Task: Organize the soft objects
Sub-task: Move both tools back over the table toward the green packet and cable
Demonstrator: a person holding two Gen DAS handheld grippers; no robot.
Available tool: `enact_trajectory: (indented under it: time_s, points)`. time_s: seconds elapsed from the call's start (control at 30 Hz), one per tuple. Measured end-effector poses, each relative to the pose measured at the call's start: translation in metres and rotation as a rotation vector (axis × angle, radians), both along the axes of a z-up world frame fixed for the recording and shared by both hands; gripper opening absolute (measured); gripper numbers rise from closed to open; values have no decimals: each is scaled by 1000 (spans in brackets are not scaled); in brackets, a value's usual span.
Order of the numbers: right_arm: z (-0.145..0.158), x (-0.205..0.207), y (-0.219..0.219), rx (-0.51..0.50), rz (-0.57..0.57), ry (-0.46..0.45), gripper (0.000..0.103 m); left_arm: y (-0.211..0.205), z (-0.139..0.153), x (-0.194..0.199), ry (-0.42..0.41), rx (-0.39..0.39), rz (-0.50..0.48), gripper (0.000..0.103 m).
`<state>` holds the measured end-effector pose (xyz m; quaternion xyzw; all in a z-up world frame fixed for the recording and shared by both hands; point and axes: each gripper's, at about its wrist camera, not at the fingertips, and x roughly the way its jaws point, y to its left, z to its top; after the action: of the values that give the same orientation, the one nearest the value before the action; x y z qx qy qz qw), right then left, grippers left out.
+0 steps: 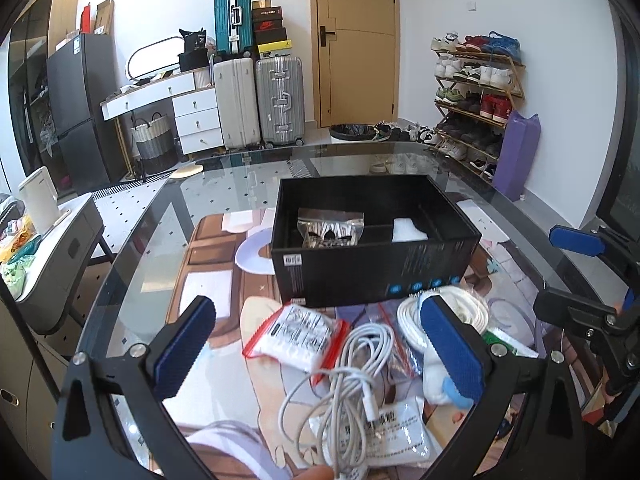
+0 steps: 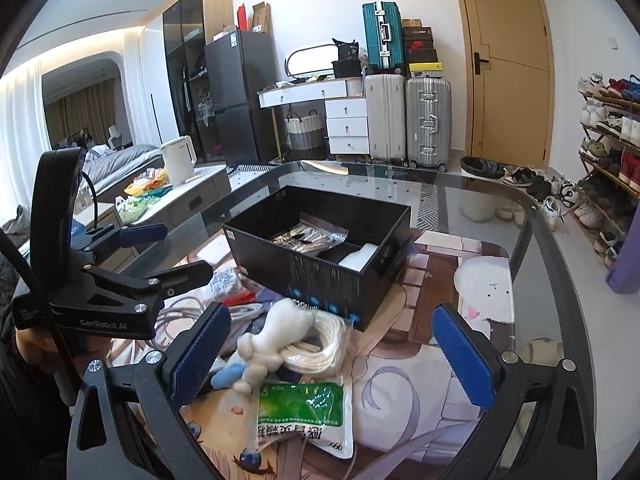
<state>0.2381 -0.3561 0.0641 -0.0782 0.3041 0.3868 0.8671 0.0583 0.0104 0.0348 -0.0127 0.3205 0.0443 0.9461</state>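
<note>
A black open box (image 1: 376, 272) (image 2: 320, 264) stands on the glass table; it holds a silver packet (image 1: 330, 228) and a white pad (image 1: 408, 230). In front of it lie a red-edged zip bag (image 1: 296, 334), a white cable bundle (image 1: 352, 372), a coiled white rope (image 1: 468, 312) (image 2: 316, 348), a white plush toy (image 2: 276, 332) and a green sachet (image 2: 308, 404). My left gripper (image 1: 316, 356) is open above the zip bag and cable. My right gripper (image 2: 332, 356) is open above the plush toy and rope; it shows in the left wrist view (image 1: 580, 280).
The glass table (image 1: 160, 240) lies over a cartoon mat. A side counter with a white kettle (image 2: 178, 162) stands to the left. Suitcases (image 1: 260, 100), a drawer unit, a door and a shoe rack (image 1: 476, 92) are beyond the table.
</note>
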Motion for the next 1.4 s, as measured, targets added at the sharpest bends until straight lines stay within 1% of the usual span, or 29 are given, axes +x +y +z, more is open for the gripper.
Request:
enact_trajectory:
  time_s: [0.2, 0.47, 0.67, 0.9, 1.3, 1.4]
  points:
    - [-9, -3, 4, -44, 22, 31, 102, -2, -6, -10, 34, 8, 9, 103]
    - [-29, -8, 15, -120, 68, 77, 102, -3, -12, -18, 83, -21, -1, 103]
    - [-42, -10, 26, -172, 103, 102, 102, -10, -19, -15, 134, -56, -47, 103]
    - [-49, -10, 26, -190, 114, 118, 102, -21, -28, -14, 174, -37, -76, 103]
    - [-68, -9, 32, -251, 137, 172, 102, -26, -38, -12, 225, -12, -100, 103]
    - [-73, -6, 33, -266, 127, 187, 102, -25, -39, -11, 237, -21, -100, 103]
